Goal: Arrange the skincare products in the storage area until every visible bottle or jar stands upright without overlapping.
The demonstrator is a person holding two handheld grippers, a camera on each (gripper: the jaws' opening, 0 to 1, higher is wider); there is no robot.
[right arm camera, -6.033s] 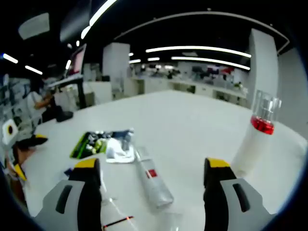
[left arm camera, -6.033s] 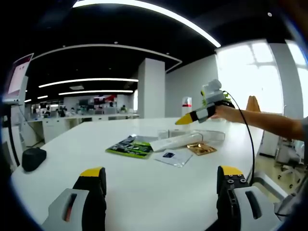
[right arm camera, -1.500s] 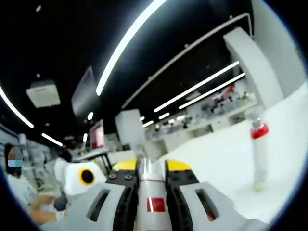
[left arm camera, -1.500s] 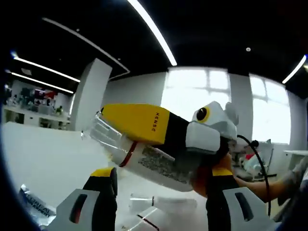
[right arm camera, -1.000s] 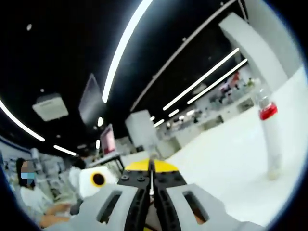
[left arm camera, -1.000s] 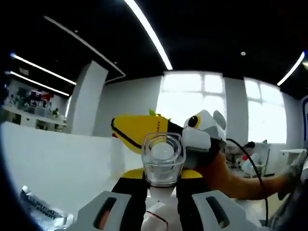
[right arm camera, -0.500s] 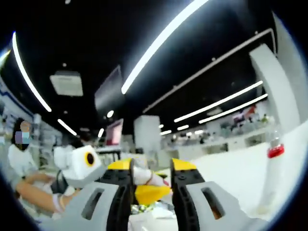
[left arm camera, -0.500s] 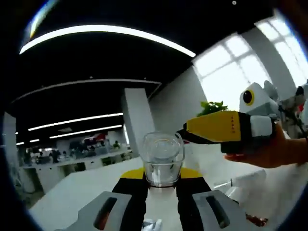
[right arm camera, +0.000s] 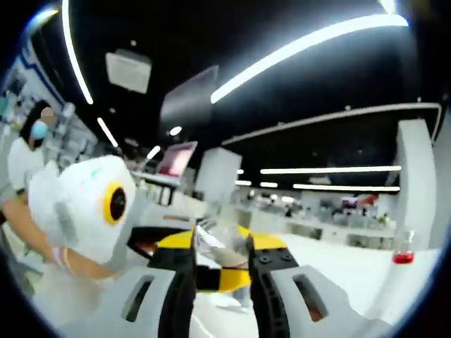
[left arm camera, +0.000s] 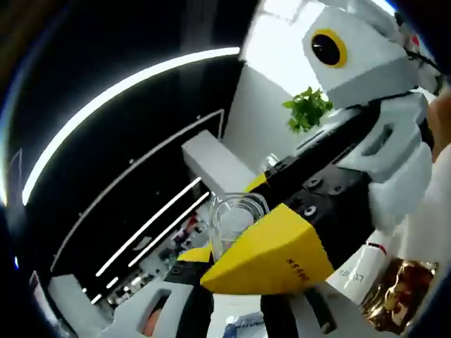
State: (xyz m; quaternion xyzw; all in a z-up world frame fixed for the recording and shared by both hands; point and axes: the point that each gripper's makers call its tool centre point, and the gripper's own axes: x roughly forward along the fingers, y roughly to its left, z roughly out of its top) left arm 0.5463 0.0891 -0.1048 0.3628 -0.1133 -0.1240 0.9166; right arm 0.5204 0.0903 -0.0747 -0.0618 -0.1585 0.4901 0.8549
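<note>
The task looked far from finished. The left gripper [left arm camera: 236, 299] held its fingers pinched on a clear-capped bottle [left arm camera: 231, 224] raised in the air, with the right gripper [left arm camera: 331, 190] crossing just in front of it. In the right gripper view, the right gripper [right arm camera: 220, 271] had its fingers closed around a clear cap; whether it was the same bottle I could not tell. 1 red-collared bottle [right arm camera: 402, 255] stood upright on the bench [right arm camera: 352, 271] well apart. Most of the bench was hidden.
</note>
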